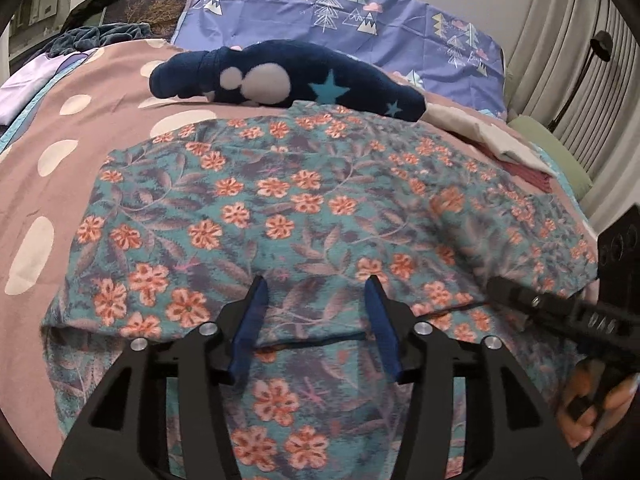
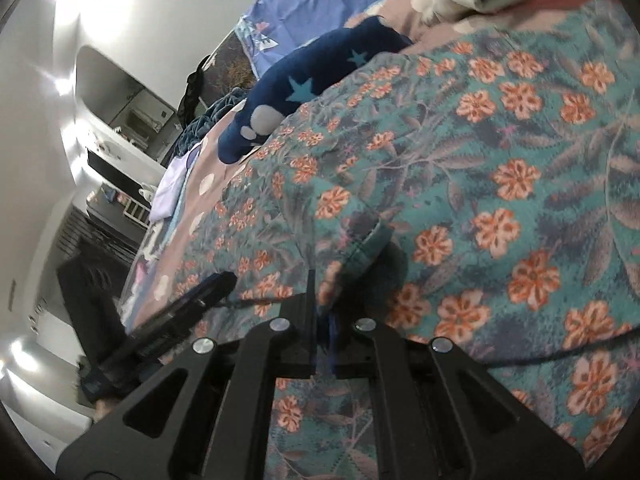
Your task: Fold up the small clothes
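While tilted down, left hand-held gripper gapes over floral garment, right hand-held gripper pinches its hem.

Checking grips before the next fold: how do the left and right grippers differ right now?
The left gripper is open, blue fingers apart over the floral garment, nothing pinched. The right gripper is shut, a fold of that garment between its fingers. The left sits squarely; the right is rolled sideways. Both are over the same garment.

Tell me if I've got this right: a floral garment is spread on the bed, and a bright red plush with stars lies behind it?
Not quite: the plush is dark navy blue, not red, as the left wrist view shows. It does bear stars and lies behind the floral garment spread on the bed.
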Demonstrator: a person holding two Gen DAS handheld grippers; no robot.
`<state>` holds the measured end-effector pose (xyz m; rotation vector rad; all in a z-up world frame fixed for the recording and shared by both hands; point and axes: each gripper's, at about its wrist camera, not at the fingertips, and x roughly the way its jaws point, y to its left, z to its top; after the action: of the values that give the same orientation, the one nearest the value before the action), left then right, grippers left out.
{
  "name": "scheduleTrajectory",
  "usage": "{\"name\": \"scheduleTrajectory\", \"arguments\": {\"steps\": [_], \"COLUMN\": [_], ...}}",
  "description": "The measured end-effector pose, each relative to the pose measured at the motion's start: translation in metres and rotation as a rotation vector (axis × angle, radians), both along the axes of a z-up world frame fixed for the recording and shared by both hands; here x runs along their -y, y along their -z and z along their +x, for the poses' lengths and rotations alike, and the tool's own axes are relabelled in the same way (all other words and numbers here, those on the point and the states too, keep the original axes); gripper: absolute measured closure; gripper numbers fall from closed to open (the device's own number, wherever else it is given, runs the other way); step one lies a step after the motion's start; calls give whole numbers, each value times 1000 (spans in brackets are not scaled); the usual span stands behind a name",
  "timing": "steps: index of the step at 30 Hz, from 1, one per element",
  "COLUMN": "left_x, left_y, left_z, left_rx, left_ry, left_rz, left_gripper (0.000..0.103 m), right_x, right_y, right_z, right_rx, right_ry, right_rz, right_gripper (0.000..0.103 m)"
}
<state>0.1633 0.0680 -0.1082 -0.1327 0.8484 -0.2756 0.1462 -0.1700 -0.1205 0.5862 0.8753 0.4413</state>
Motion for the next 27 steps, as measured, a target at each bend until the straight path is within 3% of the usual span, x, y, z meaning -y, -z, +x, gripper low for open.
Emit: {"name": "scheduleTrajectory", "arguments": {"steps": [2,4,5,7,11,13,17,27], "left_x": [-1,-1,2,10,34,46,74,92], "left_y": [-4,-7,-9,-11,-11,-9,6,0], "left_z": [-1,0,1,3,18,23,37,42], "left_rx": [-11,-44,-51,-65,-138,-162,-234,-248], "left_ry": [15,66,85,120,177,196,187,172], "left_rz": [-91,-258,-304,-354,-449,-445,-362,-326], "left_gripper": [51,51,51,42,41,37,37,41], "right_x": [2,8,8,7,1,2,7,8], "right_y": [0,0,1,-2,-6,-6,-6,-7], "right_z": [-2,5,4,4,-6,-12,-21,-33], "right_rx": [9,10,10,12,23,21,16,12], "right_ry": [-7,-9,-16,-29,-64,-74,-83,-110], "right_rz": [19,43,48,38,14,23,33,27], "right_gripper": [97,97,97,94,92,92,92,90]}}
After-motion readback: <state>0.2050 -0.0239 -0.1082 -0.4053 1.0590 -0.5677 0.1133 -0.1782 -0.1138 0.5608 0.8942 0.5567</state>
